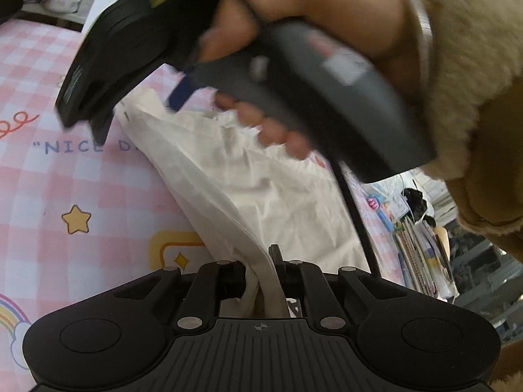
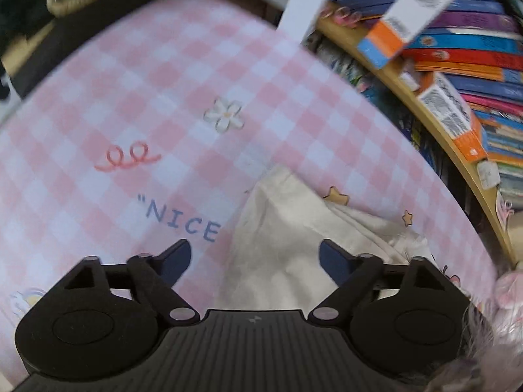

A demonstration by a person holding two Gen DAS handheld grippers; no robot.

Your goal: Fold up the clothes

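Clamped in the left gripper, the cream cotton garment stretches away across the pink checked sheet; the spread-jawed right gripper hovers nearer its far, loose end.

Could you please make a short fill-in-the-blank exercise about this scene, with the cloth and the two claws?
1. The left claw is shut on the cream ____.
2. The right claw has its fingers ____, holding nothing.
3. The garment lies on a checked sheet coloured white and ____.
4. The blue word printed on the sheet reads ____.

Missing words: garment; open; pink; NICE
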